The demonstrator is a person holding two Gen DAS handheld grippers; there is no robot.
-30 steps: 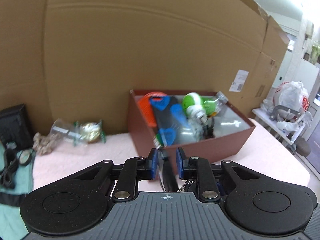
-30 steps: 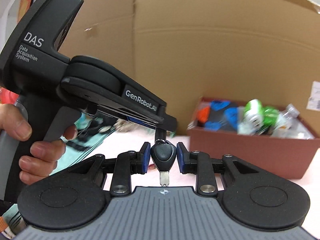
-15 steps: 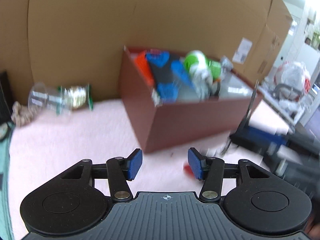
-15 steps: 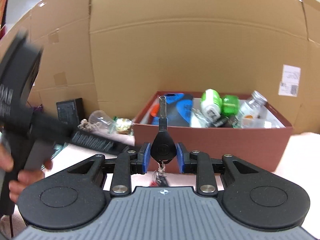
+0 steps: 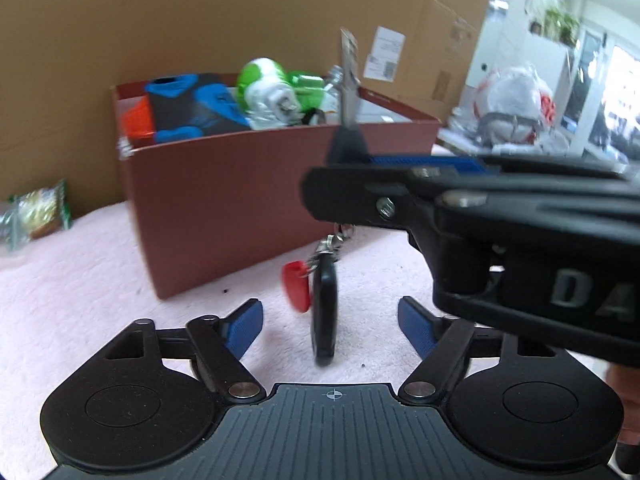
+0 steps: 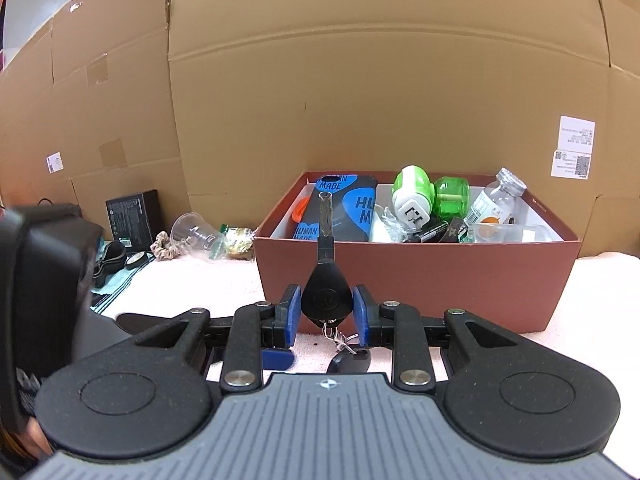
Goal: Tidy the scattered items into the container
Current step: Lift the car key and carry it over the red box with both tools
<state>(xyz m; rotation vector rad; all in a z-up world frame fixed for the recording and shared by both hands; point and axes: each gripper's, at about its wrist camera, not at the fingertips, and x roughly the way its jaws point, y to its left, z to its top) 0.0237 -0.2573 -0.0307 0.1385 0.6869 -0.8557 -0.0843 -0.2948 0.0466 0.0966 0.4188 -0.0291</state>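
Right gripper (image 6: 326,309): clamped by its blue pads on the black head of a car key (image 6: 326,296), metal blade standing upright in front of the brown box (image 6: 420,276); key ring and a black fob (image 5: 325,312) with a red tag (image 5: 296,286) dangling beneath, above the pink cloth (image 5: 80,280). Left gripper (image 5: 331,322): jaws well apart after just opening, nothing pressed between the pads, the hanging fob between them but untouched so far as visible. Lettering "DA" read on the right gripper's housing in the left wrist view, rest cut off. Brown box on the pink cloth, against a cardboard backdrop (image 6: 360,80), filled with: dark phone case (image 6: 344,208) printed "HUMAN MADE" in blue, partly hidden; green and white plug-in device (image 6: 412,196); clear bottle (image 6: 494,200) with a label too small to read. Outside the box, to its left: clear plastic cup (image 6: 194,234) on its side, snack packet (image 6: 238,242), black carton (image 6: 134,214), print illegible. White stickers on the backdrop, text unreadable.
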